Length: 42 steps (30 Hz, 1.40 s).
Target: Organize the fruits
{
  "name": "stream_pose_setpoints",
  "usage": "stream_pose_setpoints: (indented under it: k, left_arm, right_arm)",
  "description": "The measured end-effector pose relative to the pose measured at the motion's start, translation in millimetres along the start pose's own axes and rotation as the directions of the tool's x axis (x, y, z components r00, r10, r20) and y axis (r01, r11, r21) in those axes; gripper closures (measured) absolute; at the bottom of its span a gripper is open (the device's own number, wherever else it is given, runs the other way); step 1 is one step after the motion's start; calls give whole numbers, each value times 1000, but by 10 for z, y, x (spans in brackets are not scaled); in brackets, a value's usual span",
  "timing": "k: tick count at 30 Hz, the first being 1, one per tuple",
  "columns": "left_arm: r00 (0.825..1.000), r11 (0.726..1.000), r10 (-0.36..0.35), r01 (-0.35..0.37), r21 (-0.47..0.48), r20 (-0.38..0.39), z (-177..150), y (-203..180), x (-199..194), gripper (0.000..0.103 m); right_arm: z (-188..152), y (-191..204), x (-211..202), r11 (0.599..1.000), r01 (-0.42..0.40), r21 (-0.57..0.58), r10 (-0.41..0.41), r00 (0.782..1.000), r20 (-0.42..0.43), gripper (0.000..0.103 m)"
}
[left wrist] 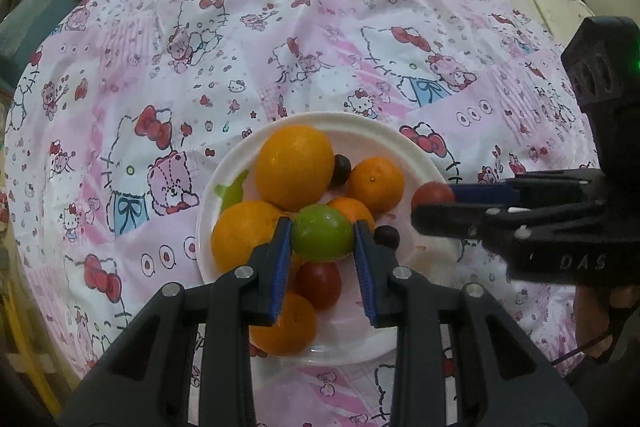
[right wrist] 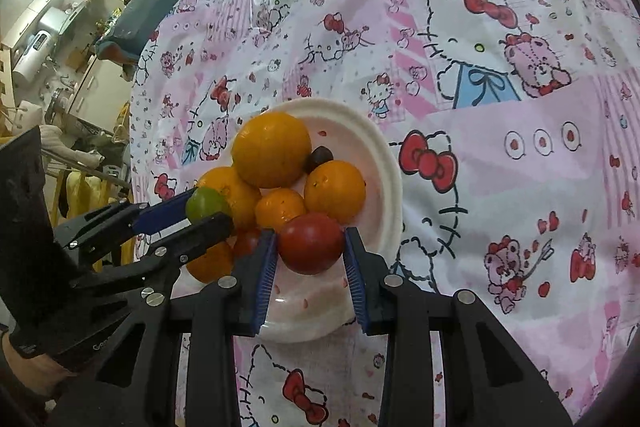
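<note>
Left claw (left wrist: 322,235) pinching green fruit (left wrist: 321,233), right claw (right wrist: 310,243) — red fruit (right wrist: 311,243)

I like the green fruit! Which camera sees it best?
The left wrist view: the green fruit sits big and central between the left gripper's jaws. The right wrist view shows it small, half hidden by those jaws.

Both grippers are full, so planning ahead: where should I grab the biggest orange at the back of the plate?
Take the biggest orange across its widest middle, coming down from above. It is round and sits highest on the plate, with the top clear, while another orange and a dark fruit crowd its sides.
</note>
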<state>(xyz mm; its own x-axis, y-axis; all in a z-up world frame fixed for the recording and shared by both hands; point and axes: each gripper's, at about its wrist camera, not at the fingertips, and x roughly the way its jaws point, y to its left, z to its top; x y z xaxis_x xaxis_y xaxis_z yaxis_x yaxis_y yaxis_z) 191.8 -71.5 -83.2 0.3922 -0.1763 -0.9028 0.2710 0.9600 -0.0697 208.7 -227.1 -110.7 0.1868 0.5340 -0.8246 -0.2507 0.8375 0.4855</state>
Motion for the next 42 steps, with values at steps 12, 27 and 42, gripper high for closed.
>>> stream_pose_setpoints:
  k: [12, 27, 42]
  left_arm:
    - [1000, 998, 14, -15, -56, -11, 35, 147, 53, 76]
    - [1000, 998, 17, -17, -63, -10, 29, 157, 64, 76]
    - [1000, 995, 10, -7, -97, 25, 15, 151, -60, 30]
  right_arm:
    - [-36, 17, 74, 1000, 11, -8, -11, 1000, -27, 68]
    - [44, -87, -54, 998, -29, 57, 29, 1000, 8, 62]
    - [80, -142, -472, 997, -2, 77, -7, 993, 116, 38]
